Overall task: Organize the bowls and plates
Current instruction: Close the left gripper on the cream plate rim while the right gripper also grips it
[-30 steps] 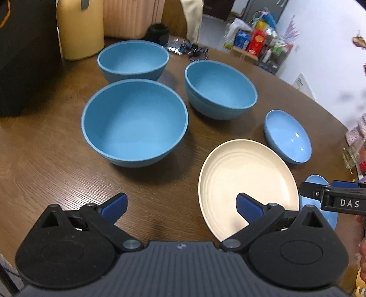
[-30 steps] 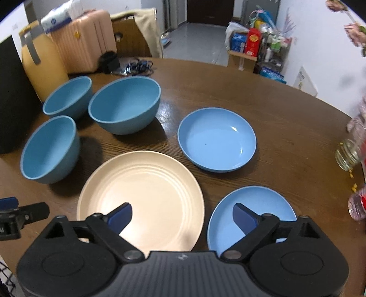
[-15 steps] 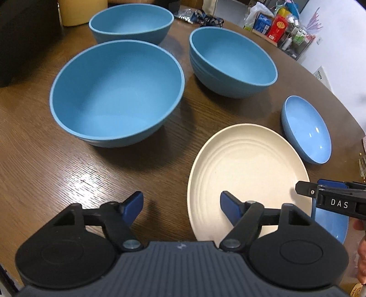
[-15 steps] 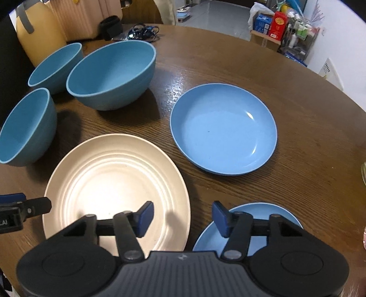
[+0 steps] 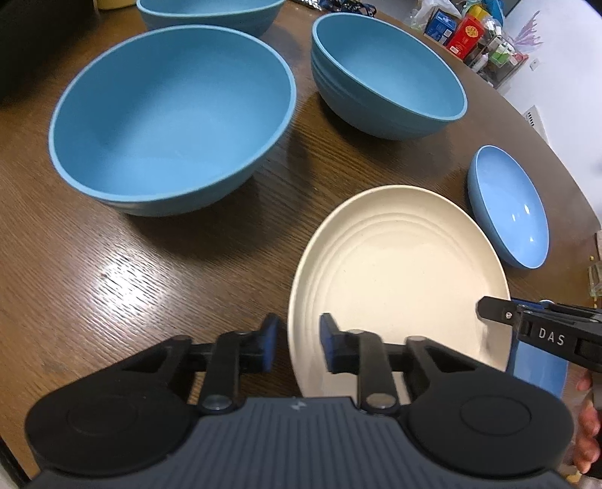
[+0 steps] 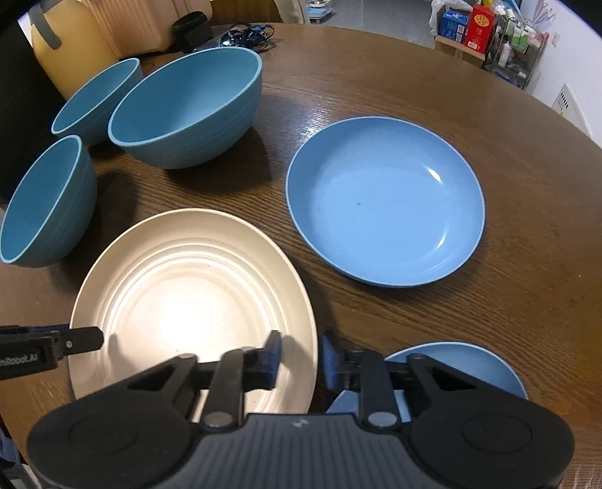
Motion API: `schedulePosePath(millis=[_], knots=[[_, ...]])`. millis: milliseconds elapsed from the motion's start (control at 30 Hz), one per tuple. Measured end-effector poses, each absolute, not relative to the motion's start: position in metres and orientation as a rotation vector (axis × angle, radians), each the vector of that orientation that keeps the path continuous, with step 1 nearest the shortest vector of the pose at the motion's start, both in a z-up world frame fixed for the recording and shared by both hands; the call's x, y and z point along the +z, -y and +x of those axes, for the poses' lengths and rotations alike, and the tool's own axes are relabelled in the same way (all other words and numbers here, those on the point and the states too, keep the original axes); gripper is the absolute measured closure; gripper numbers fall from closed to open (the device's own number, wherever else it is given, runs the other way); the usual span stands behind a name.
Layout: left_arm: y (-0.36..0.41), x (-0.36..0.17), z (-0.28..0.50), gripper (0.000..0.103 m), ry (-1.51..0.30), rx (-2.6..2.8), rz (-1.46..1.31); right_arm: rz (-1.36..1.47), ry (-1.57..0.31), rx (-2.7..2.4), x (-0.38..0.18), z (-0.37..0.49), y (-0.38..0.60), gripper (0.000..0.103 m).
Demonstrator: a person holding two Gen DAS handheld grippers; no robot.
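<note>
Nothing is sorted yet, as far as the pictures show: every dish sits alone on the round brown wooden counter (image 6: 376,75), none stacked on another. Three deep blue plastic bowls stand apart: the largest bowl (image 5: 173,120) nearest the left tool, a middle bowl (image 5: 387,75) beyond it, and a third bowl (image 5: 210,11) at the far edge. The ribbed cream round plate (image 6: 192,316) lies flat in the middle foreground. A wide shallow light-blue plate (image 6: 383,203) lies beyond it to the right, and a smaller light-blue plate (image 6: 451,368) lies near, mostly hidden under the right tool. All stacking seems to remain.

The first step looks to be a two-sided lift of the cream plate. The left tool (image 5: 295,348) points steeply down at the plate's left rim, and its jaws have just been closing; they now stand narrow with the rim between them. Whether the pads truly pinch it cannot be told. The right tool (image 6: 301,357) mirrors this at the plate's right rim, steeply down, jaws likewise just closing to a narrow gap astride the edge. A hand (image 5: 587,425) shows behind the right tool.
</note>
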State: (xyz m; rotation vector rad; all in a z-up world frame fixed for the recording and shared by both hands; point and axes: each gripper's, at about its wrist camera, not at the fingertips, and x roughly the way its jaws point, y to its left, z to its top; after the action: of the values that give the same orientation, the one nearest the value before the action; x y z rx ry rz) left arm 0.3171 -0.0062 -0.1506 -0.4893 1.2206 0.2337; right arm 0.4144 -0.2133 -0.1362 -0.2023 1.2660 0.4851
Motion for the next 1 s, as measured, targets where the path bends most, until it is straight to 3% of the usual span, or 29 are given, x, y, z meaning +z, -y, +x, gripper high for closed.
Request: schedulePosePath(millis=[233,1000], knots=[[0.006,-0.155,0.32,0.087,-1.223,0.222,-0.498,-0.165,-1.262,0.489,-0.138,0.419,0.219,0.091],[-0.007,-0.141,0.298,0.087,-1.181,0.222,-0.476,-0.135,-1.22,0.474,-0.117,0.395,0.223,0.093]])
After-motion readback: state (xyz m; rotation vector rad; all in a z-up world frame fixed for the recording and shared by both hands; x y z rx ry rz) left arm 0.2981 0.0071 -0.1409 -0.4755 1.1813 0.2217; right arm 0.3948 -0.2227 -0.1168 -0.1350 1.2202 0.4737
